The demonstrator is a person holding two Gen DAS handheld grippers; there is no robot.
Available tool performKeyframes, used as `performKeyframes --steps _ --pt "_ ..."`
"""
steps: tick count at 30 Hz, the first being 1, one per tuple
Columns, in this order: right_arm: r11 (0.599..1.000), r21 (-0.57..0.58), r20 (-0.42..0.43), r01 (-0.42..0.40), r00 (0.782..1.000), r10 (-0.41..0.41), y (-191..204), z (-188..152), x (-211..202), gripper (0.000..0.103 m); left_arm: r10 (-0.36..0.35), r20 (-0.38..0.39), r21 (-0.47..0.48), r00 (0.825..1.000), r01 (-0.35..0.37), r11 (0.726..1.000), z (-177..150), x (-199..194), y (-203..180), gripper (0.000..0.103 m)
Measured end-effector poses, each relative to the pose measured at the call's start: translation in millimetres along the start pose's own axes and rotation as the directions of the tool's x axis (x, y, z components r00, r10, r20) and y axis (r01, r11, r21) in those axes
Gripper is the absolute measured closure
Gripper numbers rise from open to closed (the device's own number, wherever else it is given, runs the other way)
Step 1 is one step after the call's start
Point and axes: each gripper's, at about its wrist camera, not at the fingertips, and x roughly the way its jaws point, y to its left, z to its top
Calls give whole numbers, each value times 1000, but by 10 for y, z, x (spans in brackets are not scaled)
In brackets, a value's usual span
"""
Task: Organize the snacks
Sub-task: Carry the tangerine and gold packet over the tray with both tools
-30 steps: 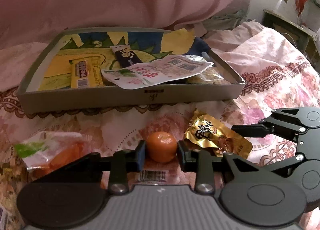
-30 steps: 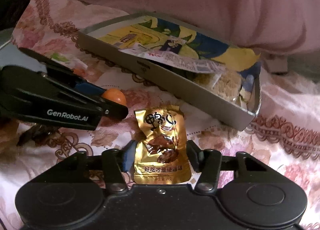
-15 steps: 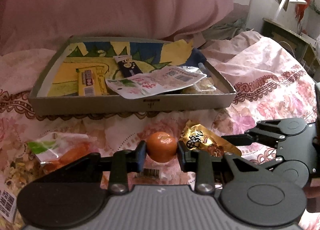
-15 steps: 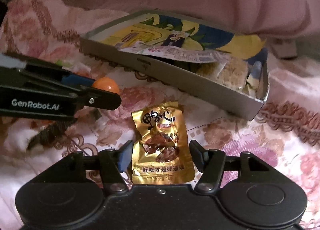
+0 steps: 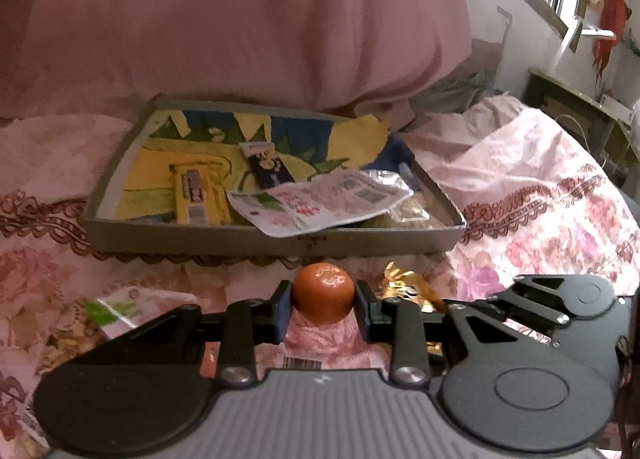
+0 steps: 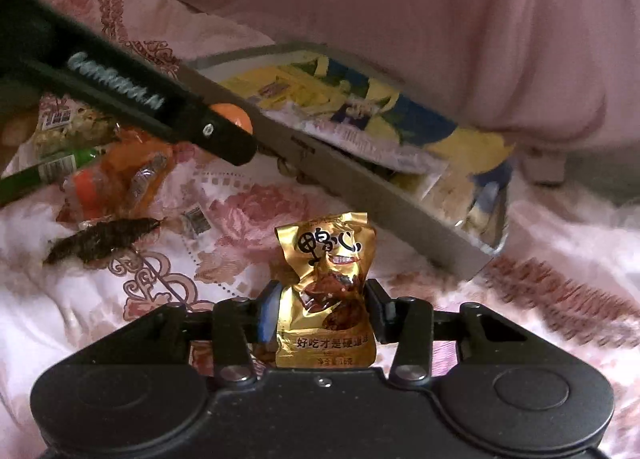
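Now that the left gripper [image 5: 323, 310] has lifted its clamped orange [image 5: 324, 292] off the bedspread toward the tray [image 5: 260, 243], the right gripper [image 6: 322, 313] is closing on the gold snack packet [image 6: 326, 291], so both look tray-bound.

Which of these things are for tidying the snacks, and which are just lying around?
For the job:
- orange fruit, held in the left gripper
- gold snack packet, right gripper closing on it
- tray with snacks already in it
- orange packet waiting on the bedspread

Just lying about:
- pink pillow
- flowered bedspread
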Motion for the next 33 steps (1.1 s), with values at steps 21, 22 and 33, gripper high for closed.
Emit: performKeyframes --steps 21,22,33 --pt "990 53 365 133 920 -143 -211 661 -361 56 222 197 -155 955 -194 969 585 -235 627 67" --pt "990 69 369 123 919 -140 -223 729 -290 56 232 202 -156 952 -202 967 623 -206 665 67" --pt "983 178 310 46 945 -101 -332 1015 359 56 236 192 -201 952 -198 959 751 288 1095 67"
